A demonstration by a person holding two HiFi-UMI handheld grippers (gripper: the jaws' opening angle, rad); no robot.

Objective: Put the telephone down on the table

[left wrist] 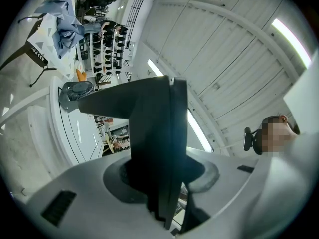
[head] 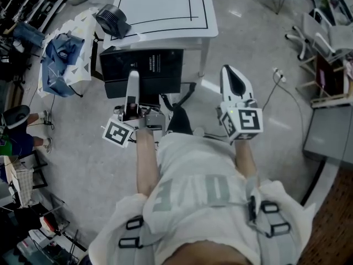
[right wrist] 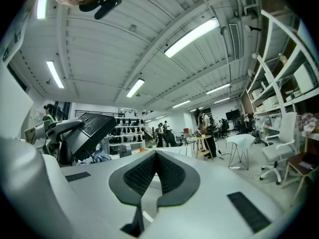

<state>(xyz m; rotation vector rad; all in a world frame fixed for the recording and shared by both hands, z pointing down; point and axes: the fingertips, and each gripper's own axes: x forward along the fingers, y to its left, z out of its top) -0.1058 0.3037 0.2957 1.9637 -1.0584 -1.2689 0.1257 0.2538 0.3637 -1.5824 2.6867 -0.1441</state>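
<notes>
The telephone (head: 144,70), a flat black slab, is held in the air in the left gripper (head: 133,84). In the left gripper view the telephone (left wrist: 149,133) stands edge-on between the jaws and rises well beyond their tips. The jaws pinch its lower part from both sides; both pads press on its faces.

In the head view the telephone hangs just in front of the near edge of the white tabletop (head: 160,4). It does not rest on the tabletop. The floor (head: 259,54) shows beside it.

The right gripper (head: 234,73) is to the right of the telephone and well apart from it. In the right gripper view its jaws are pressed together at the tips, with nothing between them (right wrist: 156,158). The same view shows the telephone (right wrist: 89,128) at the far left, tilted.

A fan (head: 112,21) stands on the left corner of the tabletop. Blue cloth (head: 60,59) lies on a stand farther left.
</notes>
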